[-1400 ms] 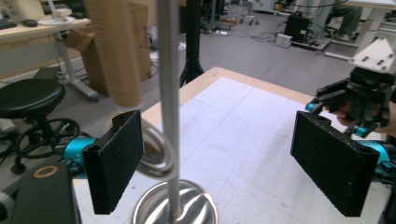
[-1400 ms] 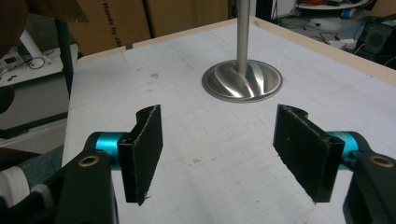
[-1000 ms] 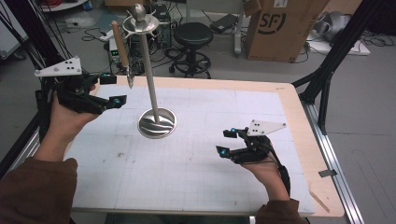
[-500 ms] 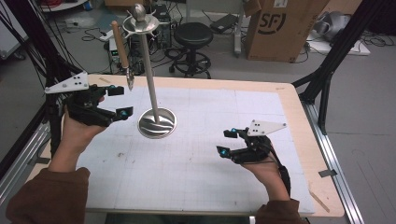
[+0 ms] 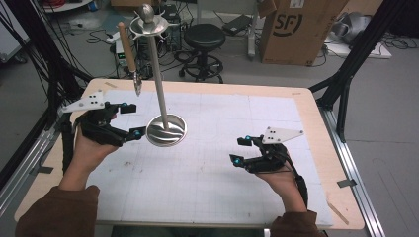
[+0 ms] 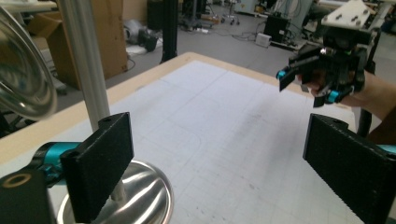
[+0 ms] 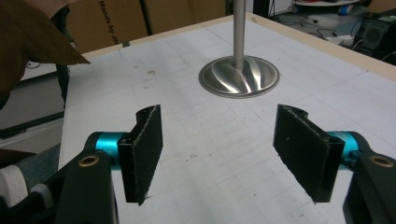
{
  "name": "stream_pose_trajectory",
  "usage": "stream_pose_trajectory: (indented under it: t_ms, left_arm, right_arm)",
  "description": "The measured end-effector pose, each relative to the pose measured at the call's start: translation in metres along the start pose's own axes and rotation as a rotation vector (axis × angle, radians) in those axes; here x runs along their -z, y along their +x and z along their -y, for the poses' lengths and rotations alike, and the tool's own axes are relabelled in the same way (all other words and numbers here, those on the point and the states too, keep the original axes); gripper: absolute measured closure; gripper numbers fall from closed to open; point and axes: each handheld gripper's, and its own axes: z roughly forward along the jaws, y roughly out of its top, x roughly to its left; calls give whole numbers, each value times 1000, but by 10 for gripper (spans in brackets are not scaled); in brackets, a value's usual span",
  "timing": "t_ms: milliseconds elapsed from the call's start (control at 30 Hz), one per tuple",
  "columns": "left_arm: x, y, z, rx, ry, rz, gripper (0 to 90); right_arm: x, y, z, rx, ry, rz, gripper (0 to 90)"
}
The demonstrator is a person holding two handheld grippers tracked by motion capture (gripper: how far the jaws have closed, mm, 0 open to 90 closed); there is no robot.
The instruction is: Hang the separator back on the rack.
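Observation:
A tall steel stand rises from a round ribbed base at the table's left middle. A wooden-handled tool hangs from its top ring. My left gripper is open just left of the base; in the left gripper view its pads stand wide apart with the pole and base behind the left pad. My right gripper is open at the table's right front, holding nothing; the right gripper view shows its pads apart, facing the base.
The white gridded mat covers the wooden table. Behind the table stand a black stool and a cardboard box. Black frame legs rise at the right, cables at the left.
My left gripper has moved right and toward the stand's base, now close beside it. The right gripper has stayed where it was.

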Motion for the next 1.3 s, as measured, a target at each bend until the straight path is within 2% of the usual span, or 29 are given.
stream_pose_trajectory:
  t_ms: [100,333,500,633,900,1300]
  left_arm:
    - [-2,-3,7,-4,32,-1,66]
    - [-8,-5,25,8,51,0,66]
    - [-14,-5,32,7,74,-5,66]
    - [-17,-7,37,9,84,8,66]
    - [-23,-11,43,-2,102,-1,66]
    - [-25,-16,45,-17,100,18,66]
  right_arm:
    - [1,-1,0,-2,0,4,322]
    - [0,-2,1,-2,6,7,323]
    - [-1,-2,1,-3,10,4,322]
    - [-1,-2,2,-4,12,7,322]
    - [-4,-2,3,-1,24,11,322]
    - [-10,-6,8,-14,37,6,316]
